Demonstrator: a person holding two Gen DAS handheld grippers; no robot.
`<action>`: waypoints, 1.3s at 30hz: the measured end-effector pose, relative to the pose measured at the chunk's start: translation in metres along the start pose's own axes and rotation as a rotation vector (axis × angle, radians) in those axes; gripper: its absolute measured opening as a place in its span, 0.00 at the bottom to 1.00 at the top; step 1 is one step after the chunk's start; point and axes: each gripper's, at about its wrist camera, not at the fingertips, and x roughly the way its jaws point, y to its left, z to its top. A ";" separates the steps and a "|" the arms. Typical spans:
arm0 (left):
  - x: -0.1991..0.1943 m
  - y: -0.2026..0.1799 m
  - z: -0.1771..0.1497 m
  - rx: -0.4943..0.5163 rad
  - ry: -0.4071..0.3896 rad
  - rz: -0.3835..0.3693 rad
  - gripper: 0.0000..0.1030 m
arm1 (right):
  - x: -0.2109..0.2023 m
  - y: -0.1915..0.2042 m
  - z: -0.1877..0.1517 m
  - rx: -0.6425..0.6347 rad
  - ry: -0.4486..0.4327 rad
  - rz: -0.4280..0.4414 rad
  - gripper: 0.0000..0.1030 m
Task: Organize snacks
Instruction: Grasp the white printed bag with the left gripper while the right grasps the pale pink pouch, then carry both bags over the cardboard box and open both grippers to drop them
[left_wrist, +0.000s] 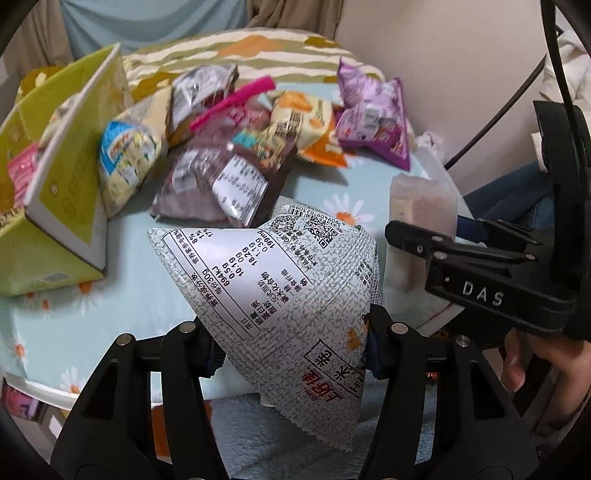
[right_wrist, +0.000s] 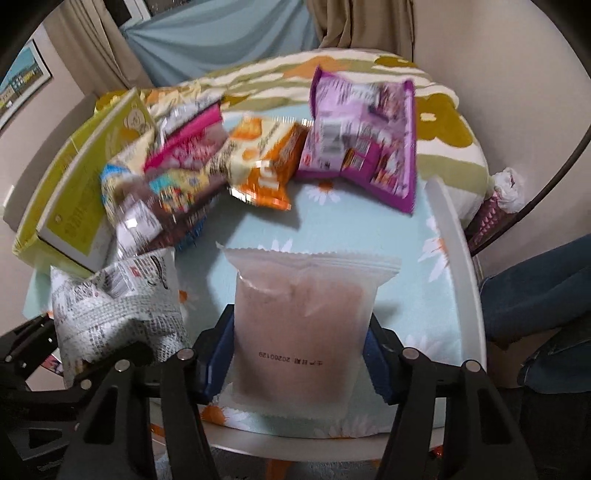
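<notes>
My left gripper (left_wrist: 295, 354) is shut on a grey-white printed snack bag (left_wrist: 273, 280), held above the table's near edge; the bag also shows in the right wrist view (right_wrist: 114, 306). My right gripper (right_wrist: 299, 354) is shut on a frosted translucent packet with a brown filling (right_wrist: 299, 325), held upright; the packet shows at the right of the left wrist view (left_wrist: 421, 206). A pile of snack bags lies behind on the table: brown (left_wrist: 221, 184), orange (right_wrist: 258, 162), purple (right_wrist: 362, 136), pink (right_wrist: 188, 144). A yellow-green open box (left_wrist: 62, 206) stands at the left.
The table has a light blue daisy cloth (right_wrist: 369, 229) and a white raised rim (right_wrist: 458, 251). A patterned cushion (right_wrist: 443, 122) lies behind it. A person's jeans-clad leg (right_wrist: 539, 284) is at the right. A cable (right_wrist: 535, 192) hangs at the right.
</notes>
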 end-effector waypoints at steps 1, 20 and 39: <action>-0.003 -0.001 0.002 0.004 -0.007 0.001 0.54 | -0.004 0.000 0.003 0.000 -0.010 0.002 0.56; -0.115 0.102 0.064 -0.063 -0.272 0.105 0.54 | -0.089 0.104 0.114 -0.194 -0.269 0.157 0.56; -0.069 0.379 0.166 -0.176 -0.194 0.167 0.55 | 0.019 0.301 0.202 -0.219 -0.144 0.251 0.56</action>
